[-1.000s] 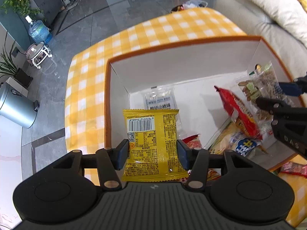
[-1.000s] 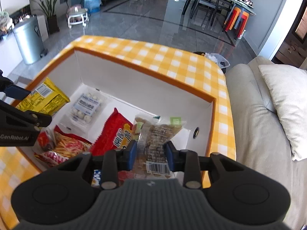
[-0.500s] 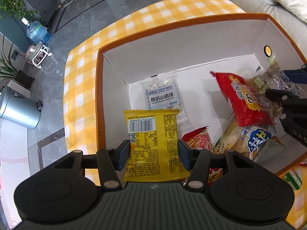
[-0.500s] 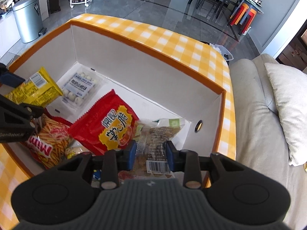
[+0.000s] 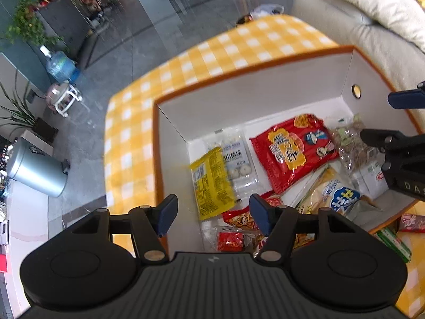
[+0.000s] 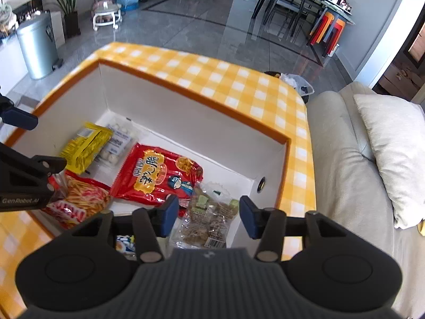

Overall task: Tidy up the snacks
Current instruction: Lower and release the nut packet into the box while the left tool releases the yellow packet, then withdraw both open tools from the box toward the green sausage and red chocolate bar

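Both packets have left their fingers since the earlier frames. Left wrist view: the left gripper (image 5: 211,214) is opening, nothing between its fingers; the yellow packet (image 5: 211,182) lies tilted against the left wall of the white box (image 5: 239,98). Right wrist view: the right gripper (image 6: 208,218) is opening, empty, above the clear nut packet (image 6: 208,219) near the box's right wall. Both packets look light, soft and crinkly; take hold at a sealed edge.

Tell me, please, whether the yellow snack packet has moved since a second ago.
Yes. The yellow snack packet has left the opening left gripper and dropped into the box, now lying against its left wall, partly over the clear packet.
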Tool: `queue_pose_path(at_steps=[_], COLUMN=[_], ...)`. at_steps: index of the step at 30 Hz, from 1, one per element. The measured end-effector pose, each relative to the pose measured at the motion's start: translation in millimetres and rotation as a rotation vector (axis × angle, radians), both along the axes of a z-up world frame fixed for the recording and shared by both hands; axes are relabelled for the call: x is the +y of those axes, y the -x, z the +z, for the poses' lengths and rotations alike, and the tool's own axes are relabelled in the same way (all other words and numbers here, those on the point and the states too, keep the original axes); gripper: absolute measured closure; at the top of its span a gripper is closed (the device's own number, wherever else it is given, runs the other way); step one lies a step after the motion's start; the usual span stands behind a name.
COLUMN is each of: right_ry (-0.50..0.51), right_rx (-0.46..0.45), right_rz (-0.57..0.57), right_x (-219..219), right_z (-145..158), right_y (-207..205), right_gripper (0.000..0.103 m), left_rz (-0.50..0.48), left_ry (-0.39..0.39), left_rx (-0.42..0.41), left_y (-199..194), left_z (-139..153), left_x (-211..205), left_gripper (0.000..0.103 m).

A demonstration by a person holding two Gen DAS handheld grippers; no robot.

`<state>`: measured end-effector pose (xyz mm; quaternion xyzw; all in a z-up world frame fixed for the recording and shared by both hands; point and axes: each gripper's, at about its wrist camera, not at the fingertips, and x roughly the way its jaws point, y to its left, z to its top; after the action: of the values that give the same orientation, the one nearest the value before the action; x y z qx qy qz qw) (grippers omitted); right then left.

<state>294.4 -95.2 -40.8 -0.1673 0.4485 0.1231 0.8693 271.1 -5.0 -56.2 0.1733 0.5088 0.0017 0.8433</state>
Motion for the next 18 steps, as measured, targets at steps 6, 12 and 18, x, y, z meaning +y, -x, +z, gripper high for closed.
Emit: queue_pose_path(at_steps=[6, 12, 18], right_ry=[-0.05, -0.132, -0.227], right_rx=[-0.046, -0.081, -0.096], right_rz=[-0.022, -0.06, -0.104], right_x=[-12, -31, -53], right_z=[22, 41, 50], right_y=[21, 52, 93], right_gripper=[0.048, 0.042, 0.04], left_rz=[0.007, 0.006, 0.024], left_ry=[0.001, 0.034, 0.089], left_rx=[-0.083, -0.145, -0.179], left_y=[19, 47, 81], left_z=[28, 49, 58], left_x=[-2, -5, -6], left_gripper=[0.03, 0.03, 0.03])
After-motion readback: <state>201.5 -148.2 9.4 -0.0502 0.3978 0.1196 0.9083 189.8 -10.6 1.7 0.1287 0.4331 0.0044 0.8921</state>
